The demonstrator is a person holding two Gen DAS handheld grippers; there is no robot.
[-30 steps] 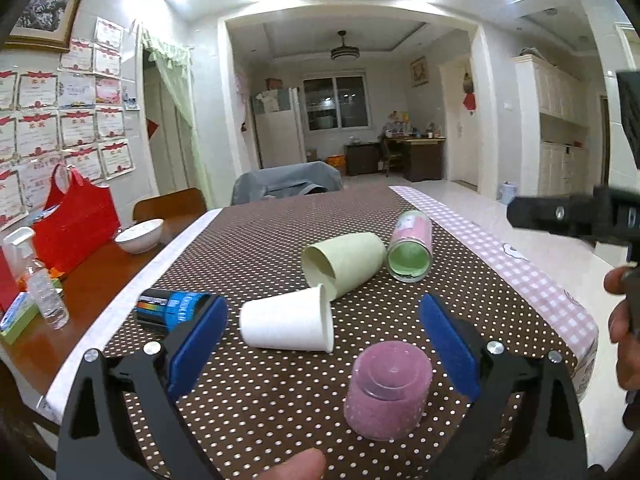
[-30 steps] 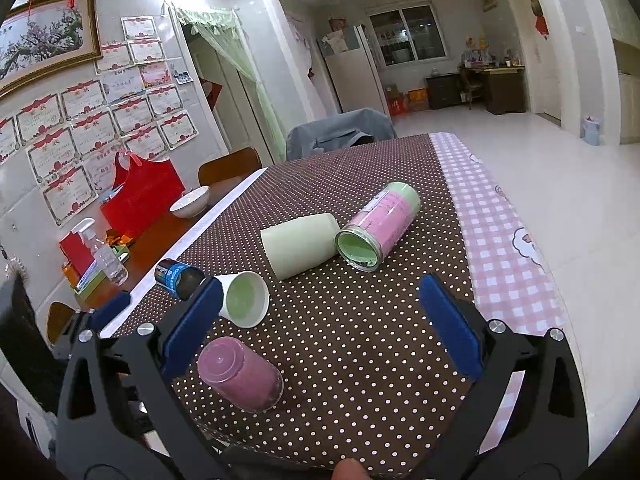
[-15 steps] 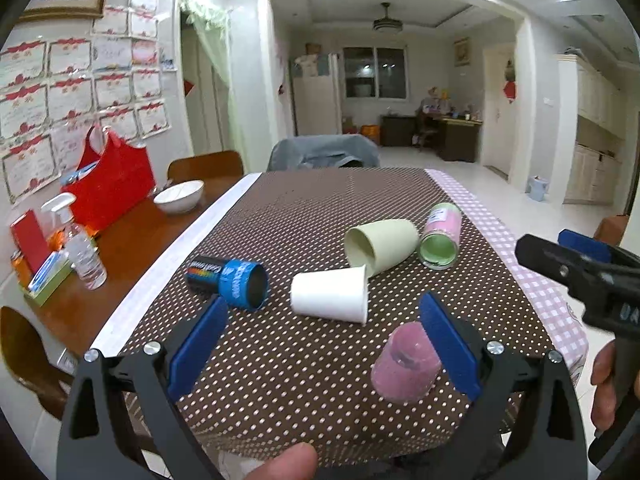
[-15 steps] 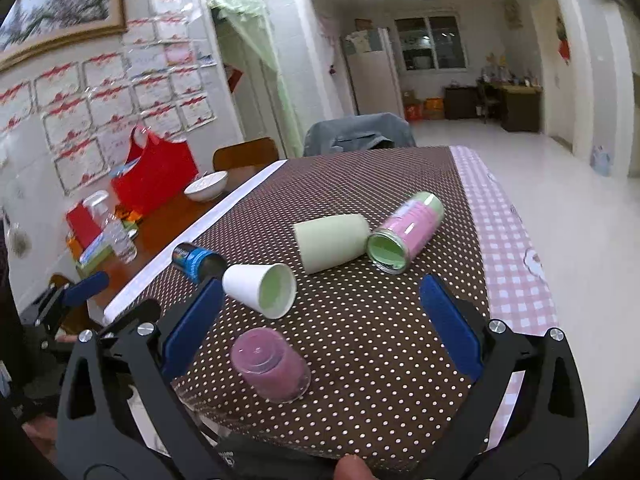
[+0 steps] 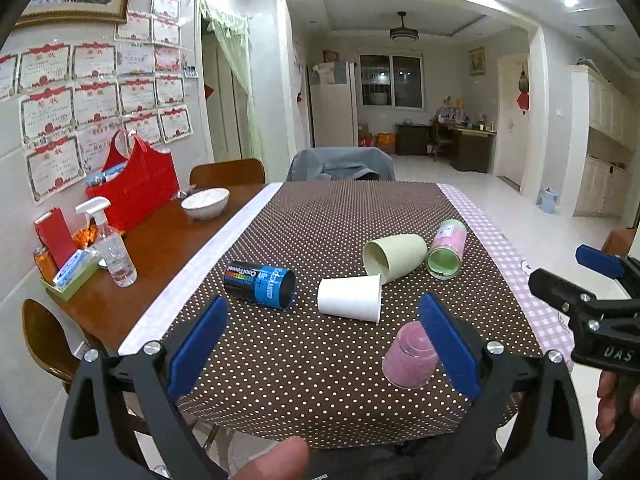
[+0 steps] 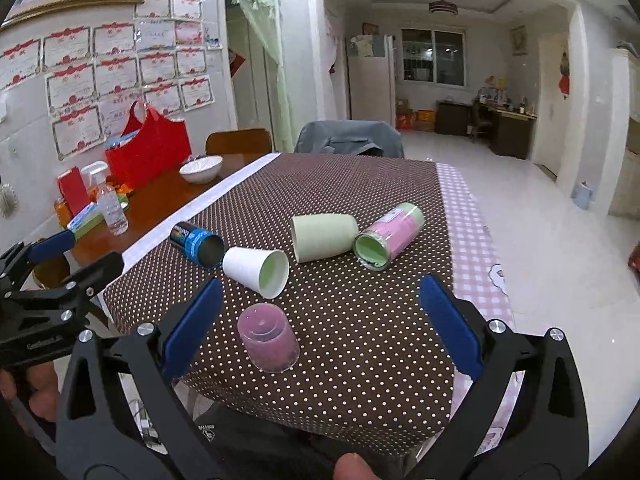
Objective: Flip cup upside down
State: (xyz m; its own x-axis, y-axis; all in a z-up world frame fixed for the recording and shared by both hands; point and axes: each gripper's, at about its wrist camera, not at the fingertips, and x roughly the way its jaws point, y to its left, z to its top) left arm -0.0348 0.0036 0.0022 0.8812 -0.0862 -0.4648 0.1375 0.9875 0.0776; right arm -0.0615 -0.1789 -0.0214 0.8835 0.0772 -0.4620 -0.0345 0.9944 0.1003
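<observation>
A pink translucent cup (image 5: pixel 409 356) (image 6: pixel 269 337) stands upside down near the front edge of the brown dotted tablecloth (image 5: pixel 332 224). Behind it a white paper cup (image 5: pixel 350 298) (image 6: pixel 258 269), a pale green cup (image 5: pixel 394 257) (image 6: pixel 323 237), a pink-and-green can (image 5: pixel 446 248) (image 6: pixel 387 236) and a blue-black can (image 5: pixel 260 285) (image 6: pixel 197 244) lie on their sides. My left gripper (image 5: pixel 324 344) is open and empty, held back over the table's front edge. My right gripper (image 6: pixel 320 324) is open and empty, also held back from the cups.
To the left on bare wood stand a white bowl (image 5: pixel 205 202), a red bag (image 5: pixel 134 190), a spray bottle (image 5: pixel 110 242) and small boxes. A pink checked cloth (image 5: pixel 516 276) borders the table's right side. Chairs stand at the far end and left.
Both grippers have pulled back and up from the table, so the cups look smaller and farther. The pink cup stays upside down where it was.
</observation>
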